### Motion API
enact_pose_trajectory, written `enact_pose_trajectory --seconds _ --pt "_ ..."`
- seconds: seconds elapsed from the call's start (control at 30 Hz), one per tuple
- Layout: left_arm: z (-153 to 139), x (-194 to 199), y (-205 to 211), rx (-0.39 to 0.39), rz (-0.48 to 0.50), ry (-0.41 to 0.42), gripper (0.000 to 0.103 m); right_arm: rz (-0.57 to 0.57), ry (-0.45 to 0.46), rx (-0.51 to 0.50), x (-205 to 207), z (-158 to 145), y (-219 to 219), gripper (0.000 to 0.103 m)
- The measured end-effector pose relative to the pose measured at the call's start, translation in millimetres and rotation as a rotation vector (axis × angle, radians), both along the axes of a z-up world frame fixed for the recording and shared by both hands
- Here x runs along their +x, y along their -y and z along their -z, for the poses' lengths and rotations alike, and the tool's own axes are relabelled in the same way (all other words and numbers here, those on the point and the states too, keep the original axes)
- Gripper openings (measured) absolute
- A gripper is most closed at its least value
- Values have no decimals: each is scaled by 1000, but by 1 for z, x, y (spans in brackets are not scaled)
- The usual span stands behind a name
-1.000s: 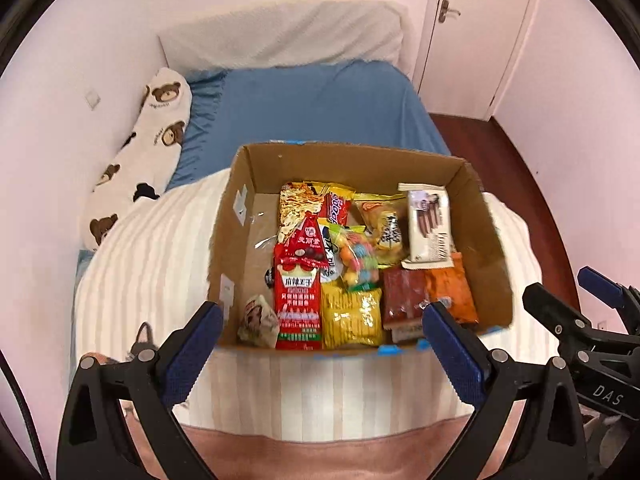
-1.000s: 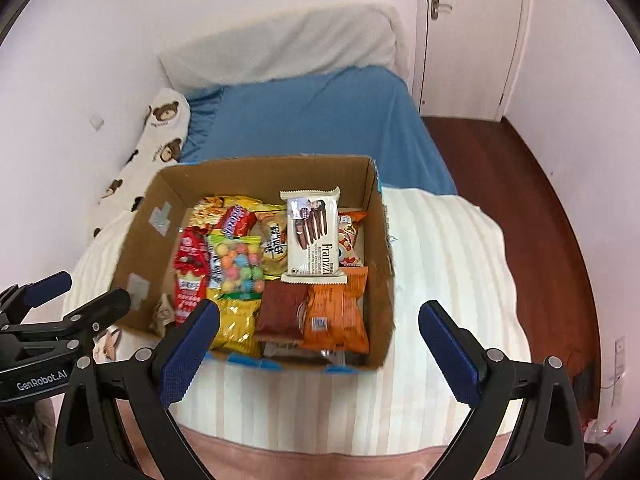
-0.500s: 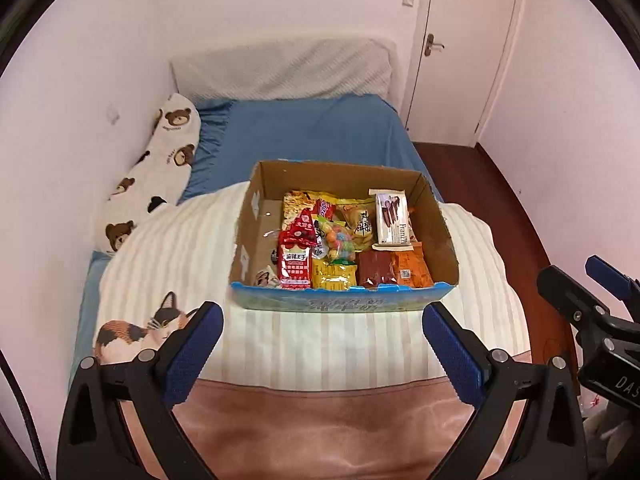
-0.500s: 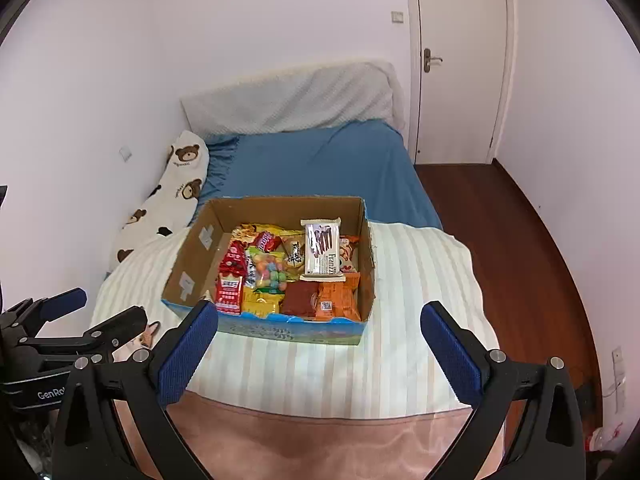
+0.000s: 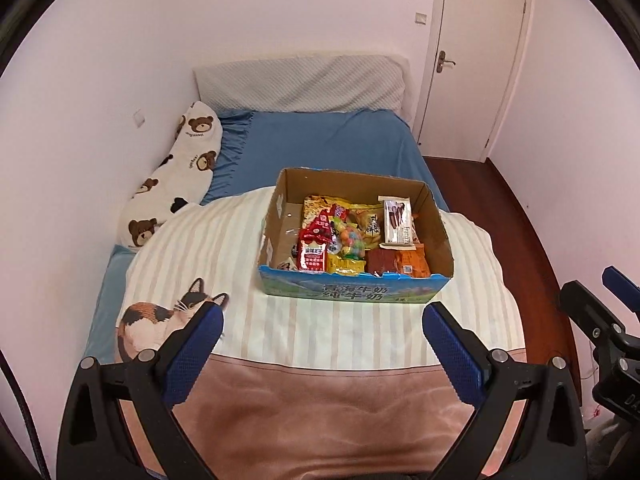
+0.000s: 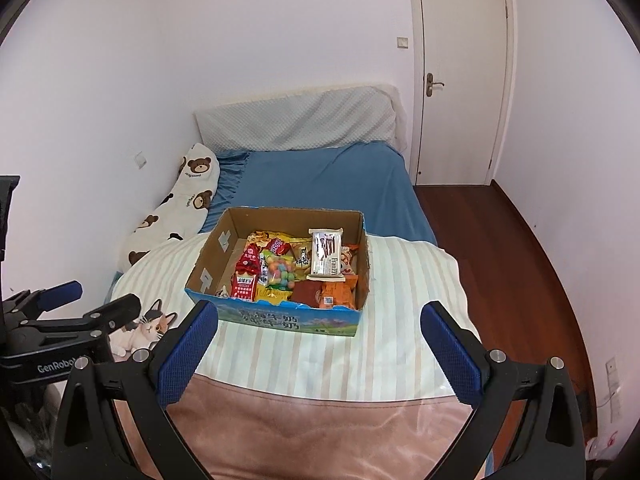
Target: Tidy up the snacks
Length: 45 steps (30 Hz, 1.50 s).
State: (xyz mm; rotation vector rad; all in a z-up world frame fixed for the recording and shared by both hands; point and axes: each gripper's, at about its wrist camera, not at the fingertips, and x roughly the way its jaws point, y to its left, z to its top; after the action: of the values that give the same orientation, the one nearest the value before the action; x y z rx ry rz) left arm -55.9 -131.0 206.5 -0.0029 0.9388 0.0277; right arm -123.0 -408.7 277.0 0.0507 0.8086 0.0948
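A cardboard box [image 5: 352,292] with a blue printed front sits on the striped blanket on the bed; it also shows in the right wrist view [image 6: 296,322]. Snack packets fill it: a red packet [image 5: 312,250], a bag of coloured candy balls [image 5: 352,240], a white wafer pack [image 5: 397,226], orange packs [image 5: 412,264]. My left gripper [image 5: 322,350] is open and empty, well short of the box. My right gripper [image 6: 319,348] is open and empty, also short of the box.
A bear-print pillow [image 5: 172,184] lies along the left wall. A grey headboard cushion [image 5: 300,84] is at the far end. A cat print [image 5: 160,320] marks the blanket's left side. A closed door [image 5: 476,60] and wooden floor [image 6: 520,264] are on the right.
Both grippers have pulled back and up from the box, which now looks smaller and farther away. Both stay open and empty.
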Motion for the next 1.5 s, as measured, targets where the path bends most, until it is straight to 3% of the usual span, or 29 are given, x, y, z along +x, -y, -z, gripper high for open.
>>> enact_pose_trajectory --seconds 0.37,0.77,1.5 --pt "5 -2 4 -5 20 1 103 26 -10 4 4 5 8 103" --pt "33 37 4 12 3 -35 103 42 -22 -28 39 26 6 103" --pt "92 115 3 70 -15 -128 103 116 -153 -41 131 110 9 103"
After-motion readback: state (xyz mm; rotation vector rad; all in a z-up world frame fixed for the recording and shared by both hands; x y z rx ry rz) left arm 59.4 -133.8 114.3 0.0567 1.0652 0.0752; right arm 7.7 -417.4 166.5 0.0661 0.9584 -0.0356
